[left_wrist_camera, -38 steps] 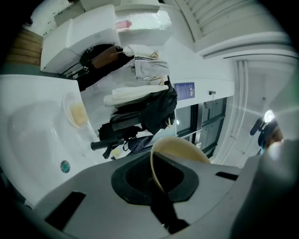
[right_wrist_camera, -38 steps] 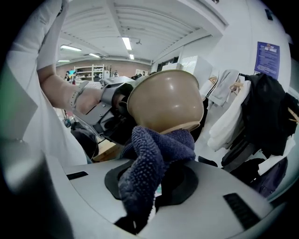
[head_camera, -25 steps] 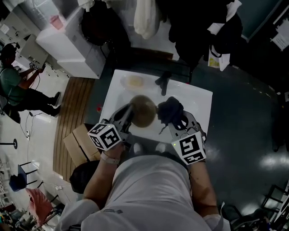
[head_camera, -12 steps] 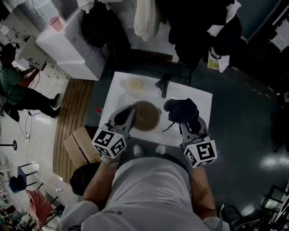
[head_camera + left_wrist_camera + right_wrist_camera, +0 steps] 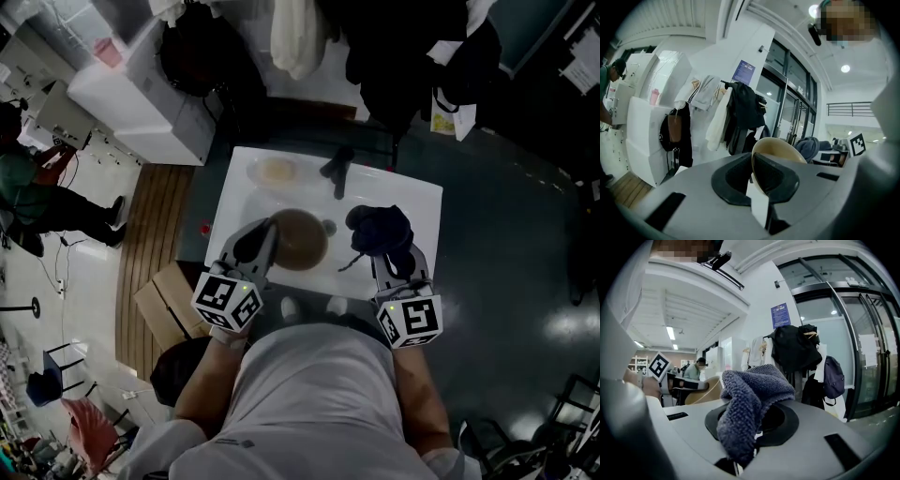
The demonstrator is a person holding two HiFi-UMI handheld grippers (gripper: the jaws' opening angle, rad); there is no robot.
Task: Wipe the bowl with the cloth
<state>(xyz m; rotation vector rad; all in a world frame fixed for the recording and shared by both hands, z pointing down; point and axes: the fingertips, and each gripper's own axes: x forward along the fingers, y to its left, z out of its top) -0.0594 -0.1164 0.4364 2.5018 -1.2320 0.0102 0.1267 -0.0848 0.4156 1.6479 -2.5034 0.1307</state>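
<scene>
left gripper [image 5: 266, 242] clamped on bowl [image 5: 302, 240] rim | right gripper [image 5: 386, 251] clamped on cloth [image 5: 378, 227] | cloth beside bowl, apart

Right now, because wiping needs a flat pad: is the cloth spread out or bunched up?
Bunched up. The cloth is a crumpled wad clamped in the right gripper, its folds drooping over the gripper's front.

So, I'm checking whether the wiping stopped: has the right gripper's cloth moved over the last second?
Yes. The cloth in the right gripper has shifted right, off the bowl, toward the sink's right edge.
</scene>
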